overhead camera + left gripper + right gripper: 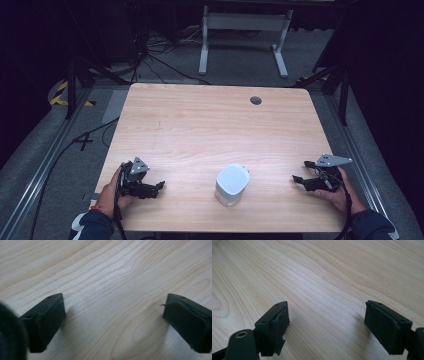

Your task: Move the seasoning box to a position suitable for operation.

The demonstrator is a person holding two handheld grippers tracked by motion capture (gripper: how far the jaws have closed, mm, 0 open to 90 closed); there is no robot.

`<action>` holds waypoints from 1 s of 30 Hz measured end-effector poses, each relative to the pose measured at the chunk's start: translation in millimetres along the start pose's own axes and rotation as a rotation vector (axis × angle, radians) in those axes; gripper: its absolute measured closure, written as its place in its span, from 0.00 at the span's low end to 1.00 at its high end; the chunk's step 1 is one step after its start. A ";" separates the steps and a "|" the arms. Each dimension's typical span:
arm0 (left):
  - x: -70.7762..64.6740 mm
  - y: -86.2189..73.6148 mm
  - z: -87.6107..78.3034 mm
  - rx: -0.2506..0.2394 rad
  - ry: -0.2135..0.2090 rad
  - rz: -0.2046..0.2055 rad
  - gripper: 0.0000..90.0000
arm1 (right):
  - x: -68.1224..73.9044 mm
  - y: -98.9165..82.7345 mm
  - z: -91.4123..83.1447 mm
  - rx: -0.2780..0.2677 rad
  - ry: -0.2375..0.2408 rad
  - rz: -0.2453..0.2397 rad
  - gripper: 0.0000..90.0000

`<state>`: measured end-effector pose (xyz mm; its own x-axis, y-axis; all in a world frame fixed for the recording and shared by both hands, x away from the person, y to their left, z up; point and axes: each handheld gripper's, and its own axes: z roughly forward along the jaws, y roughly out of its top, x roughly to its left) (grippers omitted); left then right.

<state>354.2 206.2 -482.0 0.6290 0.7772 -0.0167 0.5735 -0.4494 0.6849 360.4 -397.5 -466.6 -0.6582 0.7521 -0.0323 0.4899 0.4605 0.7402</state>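
A white, rounded, box-like container (232, 183) stands near the front edge of the wooden table (210, 125), between my two hands. My left gripper (159, 189) rests low on the table at the front left, pointing right toward the container, open with nothing between its jaws. My right gripper (300, 171) sits at the front right, pointing left toward the container, also open and empty. In the left gripper view the jaws stand wide apart over bare wood, left gripper (113, 315). The right gripper view shows the same: right gripper (325, 322), both pads (279, 327) just above the tabletop.
A round dark cable hole (256, 100) sits near the table's far edge. Beyond the table stand a white desk frame (244, 35) and loose cables on the grey floor. Metal rails run along both sides of the table.
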 end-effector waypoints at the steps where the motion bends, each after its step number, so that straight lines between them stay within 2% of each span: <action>1: -0.5 0.5 0.8 -0.002 -0.005 -0.010 0.00 | 0.1 -0.1 -0.1 -0.001 -0.002 0.001 0.22; 4: -2.0 2.4 2.8 -0.008 -0.002 -0.005 0.00 | -0.8 -0.7 -1.4 0.003 -0.002 0.000 0.22; 6: -2.1 4.6 3.9 0.000 -0.026 0.032 0.00 | -1.3 -0.3 -2.2 0.011 -0.002 0.001 0.23; 8: -2.7 5.3 4.5 -0.002 -0.027 0.040 0.00 | -2.0 -0.1 -3.0 0.017 -0.004 0.002 0.23; 9: -7.0 6.2 6.0 -0.007 -0.044 0.044 0.00 | -2.4 0.0 -3.3 0.019 -0.006 0.005 0.24; 10: -10.2 7.0 6.2 -0.010 -0.063 0.075 0.01 | -3.3 0.6 -4.1 0.026 -0.005 0.010 0.27; 12: -14.3 7.9 7.0 -0.014 -0.079 0.085 0.04 | -4.4 1.3 -4.8 0.024 -0.005 0.018 0.31; 13: -16.6 8.6 7.6 -0.015 -0.085 0.093 0.04 | -5.0 2.0 -5.8 0.023 0.013 0.023 0.32; 14: -18.1 9.7 7.6 -0.004 -0.099 0.107 0.04 | -5.1 2.9 -7.2 0.002 0.038 0.023 0.35; 16: -21.9 11.4 10.6 -0.011 -0.097 0.106 0.02 | -3.0 8.9 -13.1 -0.040 0.062 0.026 0.42; 17: -23.8 12.8 10.6 0.005 -0.102 0.105 0.02 | -1.1 12.8 -15.8 -0.061 0.067 0.025 0.44; 21: -28.7 15.7 14.4 -0.002 -0.112 0.127 0.00 | 12.7 40.6 -24.9 -0.131 0.100 -0.046 0.64; 24: -34.3 17.9 16.7 -0.004 -0.119 0.129 0.00 | 25.9 65.7 -22.5 -0.140 0.130 -0.099 0.76; 26: -36.1 19.4 18.0 -0.002 -0.126 0.135 0.00 | 35.7 81.9 -18.0 -0.161 0.186 -0.133 0.82; 30: -37.4 21.4 19.3 0.001 -0.135 0.145 0.00 | 57.0 114.4 -10.6 -0.204 0.261 -0.174 0.89</action>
<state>353.1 159.0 -480.7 0.7699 0.6379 -0.0155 0.4721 -0.5532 0.6864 372.8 -306.9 -376.7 -0.8581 0.5131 -0.0170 0.2507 0.4476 0.8584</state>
